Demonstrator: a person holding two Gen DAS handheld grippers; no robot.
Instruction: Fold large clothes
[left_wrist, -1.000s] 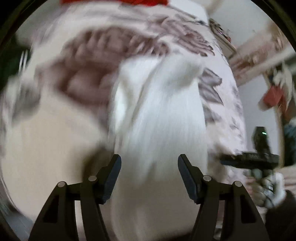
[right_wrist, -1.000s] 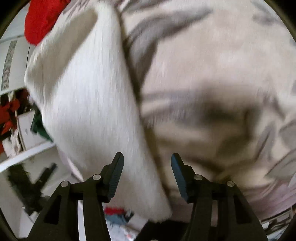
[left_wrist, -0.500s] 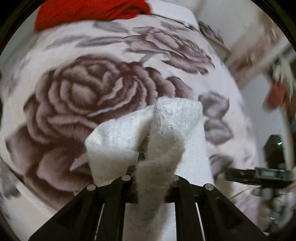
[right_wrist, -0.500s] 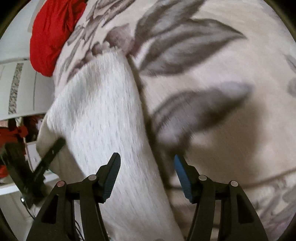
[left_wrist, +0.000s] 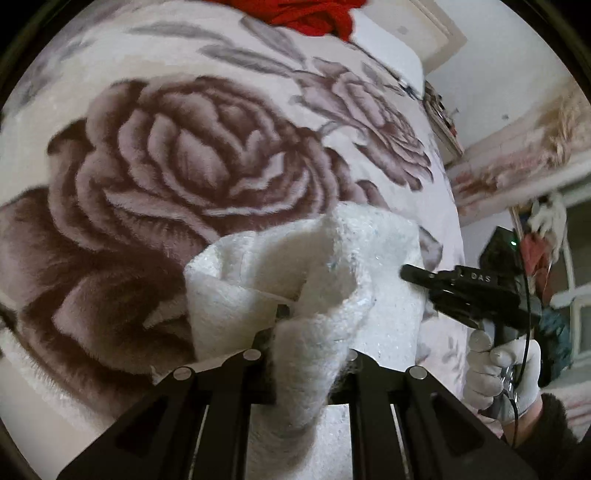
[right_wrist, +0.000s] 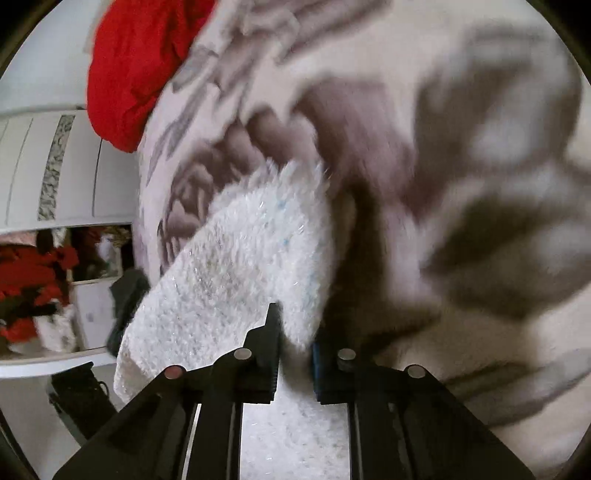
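Plainly the fold is only beginning. On the left, the left hand-held gripper (left_wrist: 312, 354) is clenched on a bunched edge of the white fluffy garment (left_wrist: 332, 258), which rises in a loose hump over the rose-patterned blanket (left_wrist: 166, 166) covering the bed. To the right, the right hand-held gripper (right_wrist: 295, 343) is likewise clamped on the same garment (right_wrist: 240, 266), a flap of it draped over the left finger while the rest trails toward the near edge of the view. In the left wrist view this second tool appears at the right (left_wrist: 469, 291), held by a white-gloved hand (left_wrist: 498, 373), its tip touching the garment's right side.

I judge that both grips are taken and nothing more: no flat, squared fold shows, and the cloth is crumpled between the two holds. Spreading, doubling over and smoothing all seem left to do. A red piece of clothing (right_wrist: 136, 70) lies at the far end of the bed, untouched.

Writing: the letters "DAS" are readable on the right tool's body; anything before them is hidden.
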